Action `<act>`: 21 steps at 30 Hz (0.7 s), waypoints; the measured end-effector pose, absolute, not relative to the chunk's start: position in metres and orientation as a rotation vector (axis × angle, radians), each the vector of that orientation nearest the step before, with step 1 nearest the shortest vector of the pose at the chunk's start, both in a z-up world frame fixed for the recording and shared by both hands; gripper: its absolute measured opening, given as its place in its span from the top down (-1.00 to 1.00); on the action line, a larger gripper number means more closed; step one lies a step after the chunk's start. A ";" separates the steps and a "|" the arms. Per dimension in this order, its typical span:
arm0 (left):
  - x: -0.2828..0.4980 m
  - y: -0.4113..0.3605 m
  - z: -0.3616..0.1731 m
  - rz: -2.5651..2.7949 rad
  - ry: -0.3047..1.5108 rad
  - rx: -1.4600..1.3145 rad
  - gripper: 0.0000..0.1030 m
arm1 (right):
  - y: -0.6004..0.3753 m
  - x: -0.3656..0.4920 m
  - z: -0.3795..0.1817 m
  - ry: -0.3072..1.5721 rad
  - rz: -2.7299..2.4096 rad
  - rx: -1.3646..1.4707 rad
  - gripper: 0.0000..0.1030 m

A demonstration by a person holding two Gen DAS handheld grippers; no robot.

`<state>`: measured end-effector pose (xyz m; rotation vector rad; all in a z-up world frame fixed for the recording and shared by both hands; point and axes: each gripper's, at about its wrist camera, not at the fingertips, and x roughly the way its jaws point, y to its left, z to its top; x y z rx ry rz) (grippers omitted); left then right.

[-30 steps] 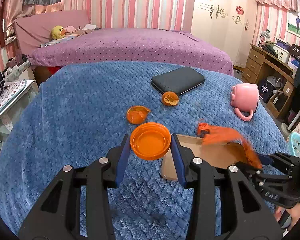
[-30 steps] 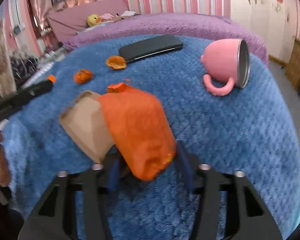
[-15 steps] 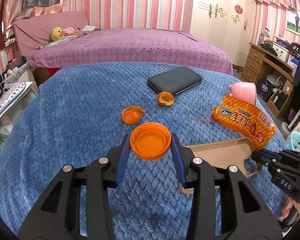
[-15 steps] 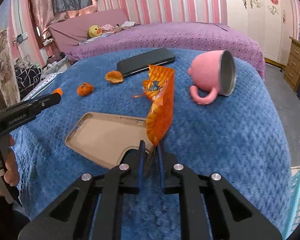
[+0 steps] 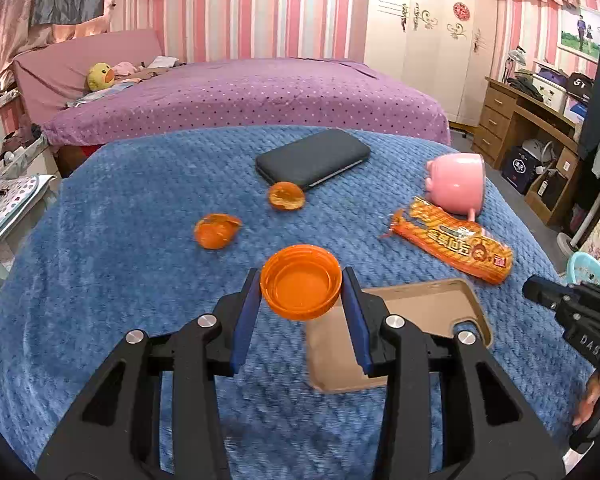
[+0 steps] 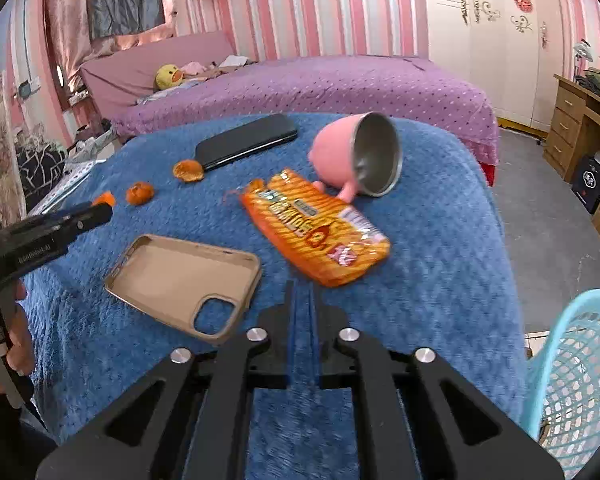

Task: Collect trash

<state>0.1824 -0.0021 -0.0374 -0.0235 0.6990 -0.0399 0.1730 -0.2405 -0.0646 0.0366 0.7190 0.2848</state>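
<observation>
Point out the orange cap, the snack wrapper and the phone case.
orange cap point(image 5: 301, 288): left wrist view, inner hollow.
snack wrapper point(image 6: 316, 226): right wrist view, printed front.
phone case point(image 6: 176, 270): right wrist view, inner face.

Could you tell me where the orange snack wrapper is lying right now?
In the right wrist view the orange snack wrapper lies flat on the blue blanket, between the tipped pink mug and the tan phone case.
</observation>
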 end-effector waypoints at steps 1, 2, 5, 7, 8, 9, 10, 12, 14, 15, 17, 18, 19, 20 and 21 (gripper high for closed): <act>0.182 -0.006 -0.038 -0.043 0.700 -0.020 0.23 | -0.243 0.172 -0.063 0.715 0.281 0.040 0.89; 0.182 -0.009 -0.038 -0.045 0.700 -0.017 0.23 | -0.247 0.171 -0.061 0.708 0.271 0.043 0.89; 0.180 -0.020 -0.040 -0.055 0.702 -0.007 0.23 | -0.256 0.170 -0.060 0.714 0.250 0.038 0.89; 0.178 -0.026 -0.041 -0.061 0.705 -0.006 0.23 | -0.261 0.169 -0.061 0.712 0.215 0.010 0.86; 0.177 -0.029 -0.042 -0.068 0.709 -0.010 0.23 | -0.262 0.171 -0.062 0.713 0.201 0.008 0.85; 0.177 -0.030 -0.043 -0.072 0.711 -0.011 0.23 | -0.263 0.174 -0.063 0.716 0.196 0.014 0.82; 0.177 -0.031 -0.043 -0.073 0.713 -0.008 0.23 | -0.263 0.176 -0.063 0.715 0.187 0.022 0.51; 0.177 -0.031 -0.044 -0.072 0.713 0.003 0.23 | -0.261 0.179 -0.061 0.687 0.165 0.026 -0.27; 0.178 -0.029 -0.045 -0.070 0.717 0.005 0.23 | -0.256 0.183 -0.060 0.677 0.156 0.019 -0.36; 0.179 -0.025 -0.046 -0.063 0.721 0.002 0.23 | -0.252 0.187 -0.060 0.676 0.153 0.018 -0.36; 0.182 -0.021 -0.046 -0.045 0.721 0.001 0.23 | -0.246 0.196 -0.064 0.682 0.147 0.017 -0.36; 0.183 -0.018 -0.045 -0.037 0.720 -0.001 0.23 | -0.243 0.199 -0.066 0.688 0.144 0.016 -0.36; 0.185 -0.014 -0.045 -0.033 0.718 -0.007 0.23 | -0.241 0.203 -0.068 0.694 0.139 0.015 -0.36; 0.186 -0.010 -0.044 -0.028 0.715 -0.011 0.23 | -0.238 0.208 -0.070 0.701 0.135 0.016 -0.36; 0.188 -0.007 -0.043 -0.018 0.711 -0.008 0.23 | -0.235 0.213 -0.073 0.709 0.130 0.013 -0.36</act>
